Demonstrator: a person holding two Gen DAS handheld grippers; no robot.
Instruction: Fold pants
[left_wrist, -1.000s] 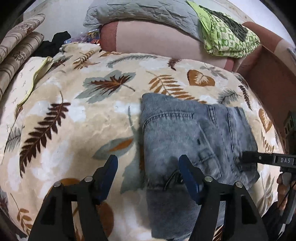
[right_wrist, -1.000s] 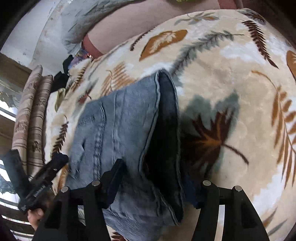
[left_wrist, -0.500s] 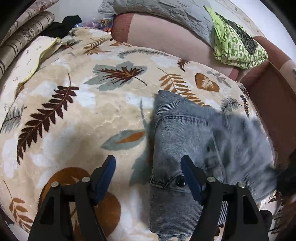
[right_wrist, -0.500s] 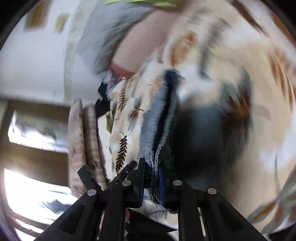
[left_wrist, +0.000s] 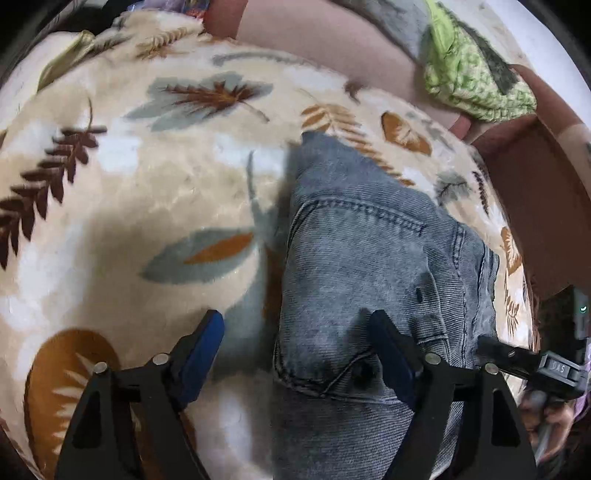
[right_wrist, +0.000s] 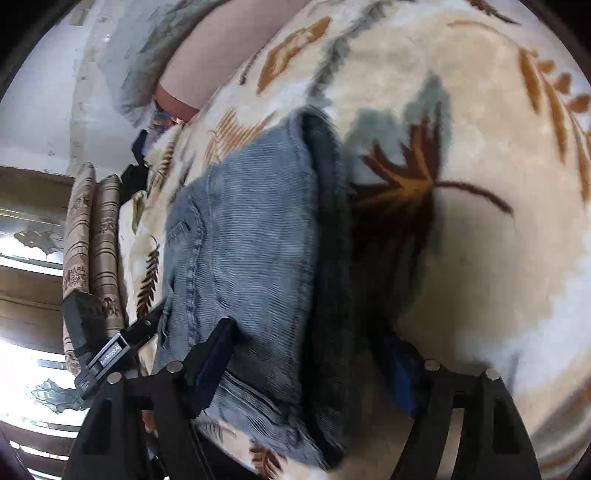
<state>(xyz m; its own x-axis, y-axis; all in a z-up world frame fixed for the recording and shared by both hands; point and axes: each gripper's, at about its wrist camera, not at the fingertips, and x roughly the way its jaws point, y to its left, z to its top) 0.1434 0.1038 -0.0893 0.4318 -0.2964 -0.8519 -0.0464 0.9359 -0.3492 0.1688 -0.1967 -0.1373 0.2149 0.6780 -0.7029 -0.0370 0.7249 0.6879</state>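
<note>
1. Jeans lie folded into a compact block on the leaf-print blanket, toward the bed's right side in my left view. The waistband corner with its dark button sits nearest me, just ahead of my left tool.

2. Left gripper: jaws spread wide, holding nothing. Its left finger is over bare blanket, its right finger over the denim, so the bundle's left edge runs up between them. From this gripper the block lies from 12 toward 1 o'clock.

3. Right gripper: also wide open and empty. The jeans fill the gap between its fingers; the thick dark folded edge runs from 6 up to 12 o'clock in this view, and the blanket lies to the right of it.

4. Long axis: the block runs away from me, near waistband corner to far edge, roughly on the 6–12 line in both views.

5. The right gripper shows in my left view at about 4 o'clock, at the denim's right edge. My judgement: both tools sit at the near end, one on each side, about equally close; whether either touches the cloth I cannot tell.

6. Judgement: the fold looks largely done; a final squaring or another fold away from me would start from this near edge.

7. A green patterned cloth rests on the far pillows, well apart.
</note>
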